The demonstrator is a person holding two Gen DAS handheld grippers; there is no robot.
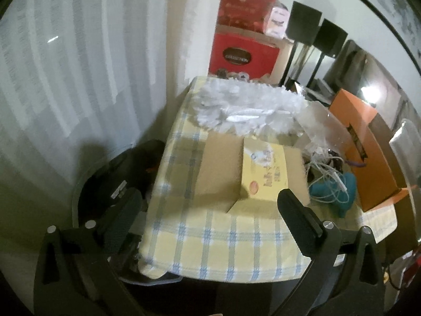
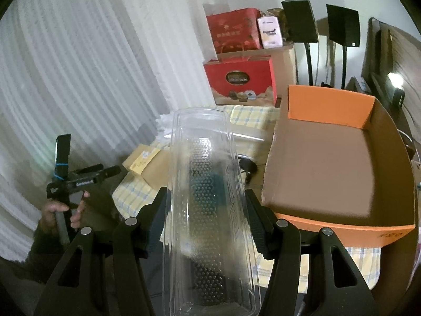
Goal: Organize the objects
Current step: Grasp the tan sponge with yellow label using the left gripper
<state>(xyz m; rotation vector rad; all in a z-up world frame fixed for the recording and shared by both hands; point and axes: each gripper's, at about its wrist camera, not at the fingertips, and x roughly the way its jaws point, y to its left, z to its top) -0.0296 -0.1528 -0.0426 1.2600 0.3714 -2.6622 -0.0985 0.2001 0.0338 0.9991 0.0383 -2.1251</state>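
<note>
Clamped between my right gripper (image 2: 205, 218) pads, the long clear plastic tray (image 2: 205, 197) points up-frame, with the open orange cardboard box (image 2: 329, 102) just right; my left gripper (image 1: 210, 205) is spread empty.

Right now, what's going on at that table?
A person is tidying a cluttered table with a gripper in each hand. The right gripper is clamped on a clear plastic tray, held up beside the open orange box. The left gripper is wide open and empty, hovering before a cardboard box with a yellow carton on it. A white feather duster, a teal object and tangled cables lie beyond.
</note>
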